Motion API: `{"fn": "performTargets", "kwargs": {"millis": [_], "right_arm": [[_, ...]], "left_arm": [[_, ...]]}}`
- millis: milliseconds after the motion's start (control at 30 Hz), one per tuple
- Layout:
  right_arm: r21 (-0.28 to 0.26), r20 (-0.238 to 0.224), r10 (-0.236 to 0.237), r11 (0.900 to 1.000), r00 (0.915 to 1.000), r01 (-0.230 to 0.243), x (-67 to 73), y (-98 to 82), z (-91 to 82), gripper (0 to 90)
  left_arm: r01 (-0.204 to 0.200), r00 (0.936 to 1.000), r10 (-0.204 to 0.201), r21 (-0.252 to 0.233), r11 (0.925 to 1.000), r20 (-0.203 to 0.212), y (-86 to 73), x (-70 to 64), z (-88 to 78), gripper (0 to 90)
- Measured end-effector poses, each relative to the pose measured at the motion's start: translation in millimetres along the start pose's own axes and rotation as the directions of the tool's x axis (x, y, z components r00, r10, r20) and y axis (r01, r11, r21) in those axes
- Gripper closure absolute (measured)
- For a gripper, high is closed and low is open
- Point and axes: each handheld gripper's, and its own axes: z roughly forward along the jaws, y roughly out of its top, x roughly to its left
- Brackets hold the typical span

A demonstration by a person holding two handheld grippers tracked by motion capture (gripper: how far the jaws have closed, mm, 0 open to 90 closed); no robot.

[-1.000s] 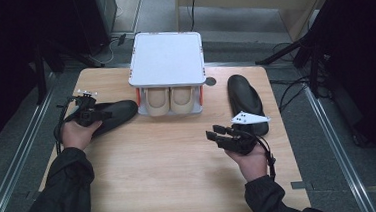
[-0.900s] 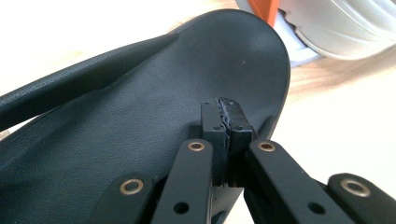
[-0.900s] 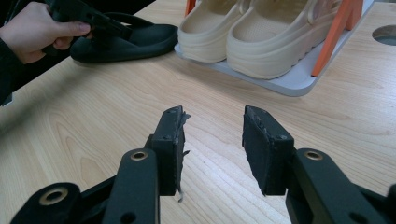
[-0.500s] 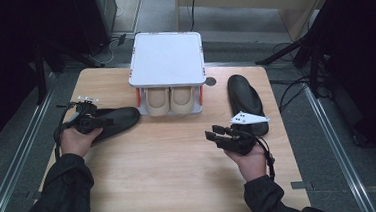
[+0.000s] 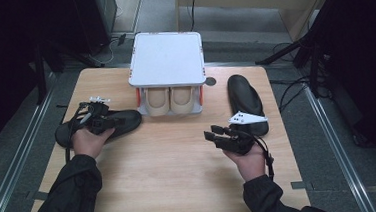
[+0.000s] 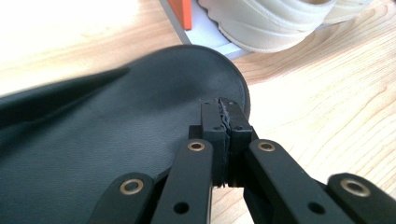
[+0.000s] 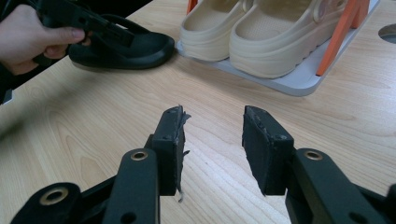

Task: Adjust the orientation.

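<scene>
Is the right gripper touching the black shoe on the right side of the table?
Apart. In the right gripper view the right gripper has open jaws with bare table between them; the high view shows the black shoe beyond it.

This looks like a lab or test bay, not a home. A bare wooden table (image 5: 170, 162) stands on grey flooring, with metal rails (image 5: 15, 168) running along it at nine and three o'clock. Loose cables (image 5: 295, 86) trail at two o'clock, and dark equipment stands (image 5: 317, 52) crowd the far corners.
</scene>
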Motion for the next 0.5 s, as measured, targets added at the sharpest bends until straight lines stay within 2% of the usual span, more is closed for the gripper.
{"fn": "performTargets", "kwargs": {"millis": [100, 233, 500], "right_arm": [[0.002, 0.001, 0.002, 1.0, 1.0, -0.002, -1.2, 0.8, 0.2, 60.0], [0.001, 0.001, 0.001, 1.0, 1.0, -0.001, -2.3, 2.4, 0.7, 60.0], [0.0, -0.017, -0.006, 1.0, 0.9998, 0.006, -1.5, 5.8, 5.4, 60.1]], "left_arm": [[-0.016, 0.9997, 0.016, 0.034, 0.9993, -0.017, -5.6, 0.2, 4.0, 90.0], [-0.012, 0.9998, 0.012, 0.023, 0.9997, -0.015, -10.9, -0.3, -0.3, 90.0], [-0.018, 0.9996, 0.019, 0.032, 0.9993, -0.021, -25.9, -1.8, -12.1, 90.0]]}}
